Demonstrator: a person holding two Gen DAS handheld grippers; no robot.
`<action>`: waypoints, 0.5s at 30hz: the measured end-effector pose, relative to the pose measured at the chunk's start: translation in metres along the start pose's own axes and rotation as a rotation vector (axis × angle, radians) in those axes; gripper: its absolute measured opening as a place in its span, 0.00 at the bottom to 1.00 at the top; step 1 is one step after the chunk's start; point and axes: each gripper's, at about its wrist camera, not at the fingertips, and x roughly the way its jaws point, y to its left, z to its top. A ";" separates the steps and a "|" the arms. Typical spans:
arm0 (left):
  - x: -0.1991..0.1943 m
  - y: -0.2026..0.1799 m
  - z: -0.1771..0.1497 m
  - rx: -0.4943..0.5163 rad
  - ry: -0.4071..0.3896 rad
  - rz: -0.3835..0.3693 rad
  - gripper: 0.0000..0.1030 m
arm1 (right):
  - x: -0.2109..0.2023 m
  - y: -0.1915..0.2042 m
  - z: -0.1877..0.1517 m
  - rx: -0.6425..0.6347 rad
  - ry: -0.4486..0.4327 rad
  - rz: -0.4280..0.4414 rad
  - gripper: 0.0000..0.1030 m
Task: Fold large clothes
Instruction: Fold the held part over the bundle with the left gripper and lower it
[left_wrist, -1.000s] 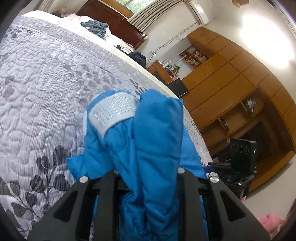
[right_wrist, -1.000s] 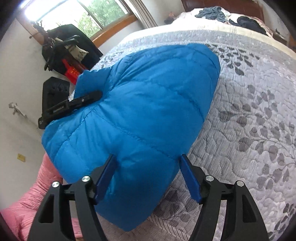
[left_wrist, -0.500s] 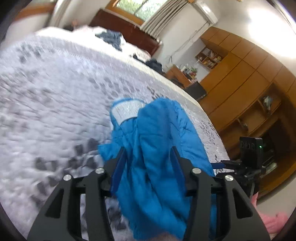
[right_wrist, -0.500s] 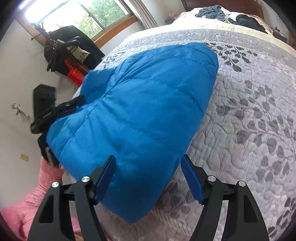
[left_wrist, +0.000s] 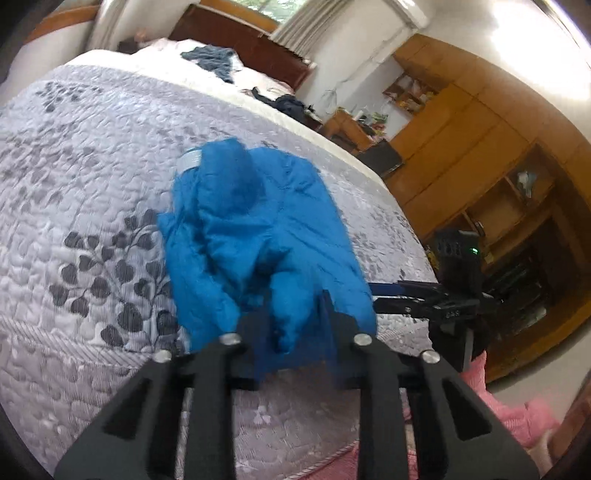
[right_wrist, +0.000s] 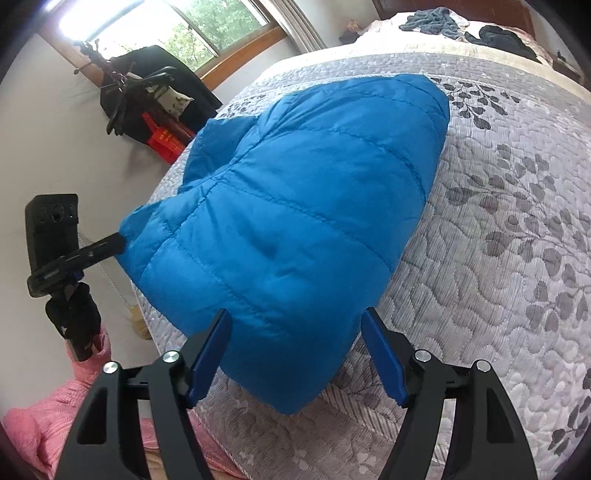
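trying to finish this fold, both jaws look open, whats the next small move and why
Probably close the right gripper on the blue puffer jacket. Its open jaws already straddle the near hem at the bed's edge, and the left gripper is open too, so nothing holds the jacket.

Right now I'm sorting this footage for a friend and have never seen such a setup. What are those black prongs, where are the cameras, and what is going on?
No robot here: a person holds a two-finger gripper in each hand, each with a wide-angle camera looking along its fingers. One picture comes from the left gripper, the other from the right gripper. Each camera also catches the other gripper at the picture's side. A blue puffer jacket, being folded, lies on a bed under a grey leaf-patterned quilt. Both grippers are open around the jacket's near edge and neither grips it. That part of the left view is blurred. Darker clothes lie by the headboard.
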 end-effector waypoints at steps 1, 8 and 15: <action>0.000 0.006 -0.002 -0.020 0.003 -0.011 0.15 | 0.001 0.000 0.000 -0.002 -0.001 0.001 0.72; 0.030 0.058 -0.030 -0.195 0.096 -0.064 0.11 | 0.009 -0.008 0.001 0.004 0.013 -0.011 0.72; 0.058 0.084 -0.045 -0.269 0.136 -0.106 0.11 | 0.022 -0.010 0.004 0.003 0.034 -0.005 0.72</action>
